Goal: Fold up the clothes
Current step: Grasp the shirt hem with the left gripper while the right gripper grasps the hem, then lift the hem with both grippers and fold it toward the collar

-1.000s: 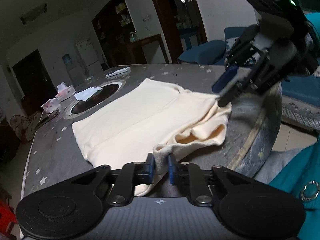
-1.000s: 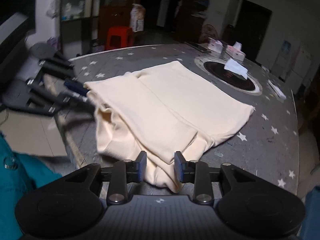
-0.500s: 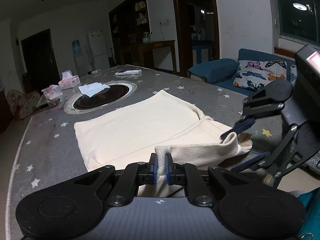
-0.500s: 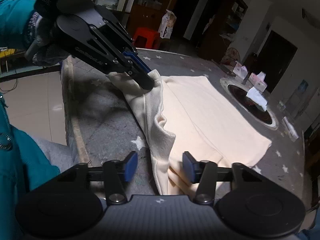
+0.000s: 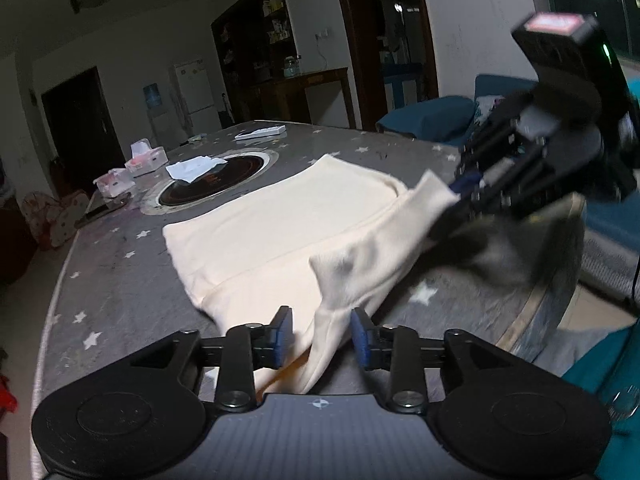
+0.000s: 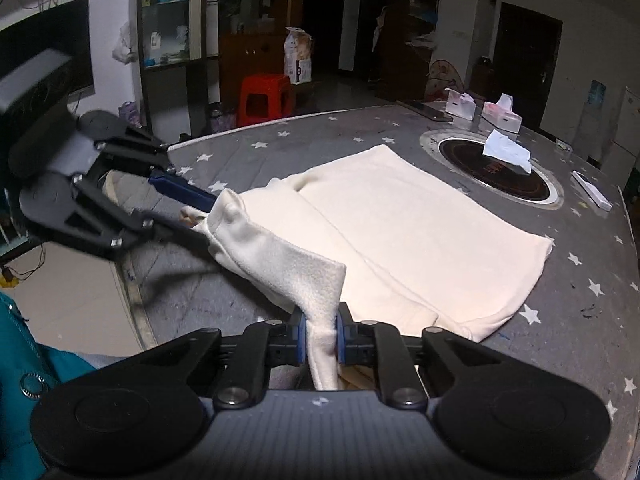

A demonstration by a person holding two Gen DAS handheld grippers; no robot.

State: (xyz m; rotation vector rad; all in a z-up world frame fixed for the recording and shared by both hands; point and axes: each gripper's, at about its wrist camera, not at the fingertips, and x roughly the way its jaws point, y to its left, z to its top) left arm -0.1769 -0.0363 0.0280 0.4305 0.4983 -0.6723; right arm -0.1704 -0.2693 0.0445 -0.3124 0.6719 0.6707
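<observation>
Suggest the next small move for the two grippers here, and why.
Probably close the left gripper on the sleeve: its jaws stand open with the cloth hanging loose between them, while the right gripper is clamped on the other end. Then both could lay it across the sweater on the table.

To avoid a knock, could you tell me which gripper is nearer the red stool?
Left. The left gripper lies at the table's edge toward the stool; the right gripper is farther back, over the cloth.
</observation>
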